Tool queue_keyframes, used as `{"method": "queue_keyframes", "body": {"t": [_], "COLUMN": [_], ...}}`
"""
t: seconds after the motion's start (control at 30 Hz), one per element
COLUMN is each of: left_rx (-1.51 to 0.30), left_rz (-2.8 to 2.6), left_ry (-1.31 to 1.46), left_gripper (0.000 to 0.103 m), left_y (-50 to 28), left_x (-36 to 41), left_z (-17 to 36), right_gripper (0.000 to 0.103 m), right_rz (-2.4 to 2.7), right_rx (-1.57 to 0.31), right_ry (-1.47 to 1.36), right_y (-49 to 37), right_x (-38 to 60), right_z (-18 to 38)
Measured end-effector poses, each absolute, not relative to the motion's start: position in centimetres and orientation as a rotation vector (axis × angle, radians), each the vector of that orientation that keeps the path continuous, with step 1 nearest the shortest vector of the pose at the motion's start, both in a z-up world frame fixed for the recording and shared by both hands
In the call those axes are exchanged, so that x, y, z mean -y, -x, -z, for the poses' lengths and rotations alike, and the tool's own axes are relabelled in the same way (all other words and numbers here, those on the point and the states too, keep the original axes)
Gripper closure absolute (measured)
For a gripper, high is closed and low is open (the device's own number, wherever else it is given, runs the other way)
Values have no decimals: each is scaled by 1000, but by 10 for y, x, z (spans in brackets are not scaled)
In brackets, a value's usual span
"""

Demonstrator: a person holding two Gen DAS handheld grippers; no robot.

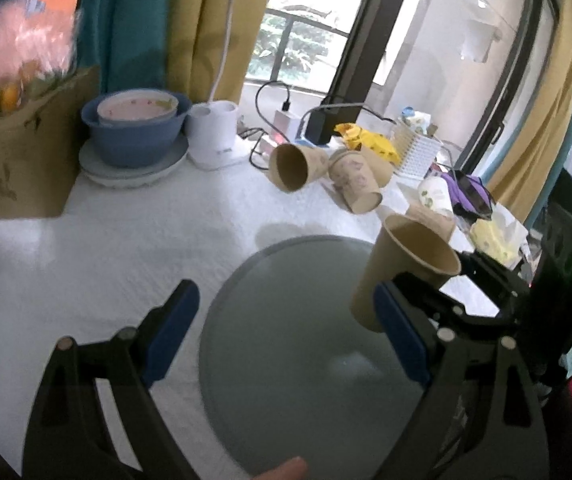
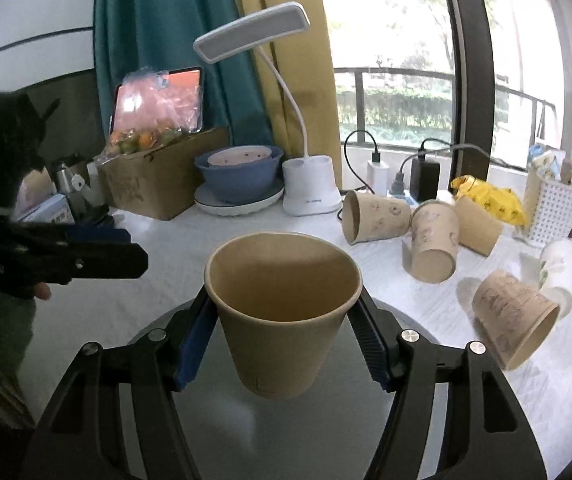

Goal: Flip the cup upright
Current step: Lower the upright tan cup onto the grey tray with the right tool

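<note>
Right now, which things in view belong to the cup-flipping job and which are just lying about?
Job:
held paper cup, mouth up, in the right gripper
grey round tray below it
left gripper, jaws apart, holding nothing
tipped cups

Lying about:
desk lamp
blue bowl
cardboard box
chargers
yellow bag

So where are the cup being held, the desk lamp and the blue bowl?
held paper cup (image 2: 282,332): right wrist view, front of its outer wall.
desk lamp (image 2: 311,184): right wrist view, white base.
blue bowl (image 1: 134,140): left wrist view, outer side.
</note>
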State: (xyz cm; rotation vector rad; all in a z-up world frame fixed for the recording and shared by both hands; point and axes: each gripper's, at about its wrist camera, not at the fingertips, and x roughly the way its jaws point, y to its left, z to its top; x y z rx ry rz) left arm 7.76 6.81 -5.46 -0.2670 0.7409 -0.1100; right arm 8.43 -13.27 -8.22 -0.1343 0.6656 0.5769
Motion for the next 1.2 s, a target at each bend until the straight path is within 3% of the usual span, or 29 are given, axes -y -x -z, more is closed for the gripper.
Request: {"method": "queue_keyframes", "body": {"t": [1.2], "left_rx": [-754], "left_rz": [180], "left_ry": [268], "left_gripper": [13], "left_y": [-92], "left_x": [-61], "left_z": [68], "right_gripper": [34], "right_rz": [-379], "right_rx": [-755], "right_ry": [113], "right_y": [-97], "right_x": [149], "right_z": [104]}}
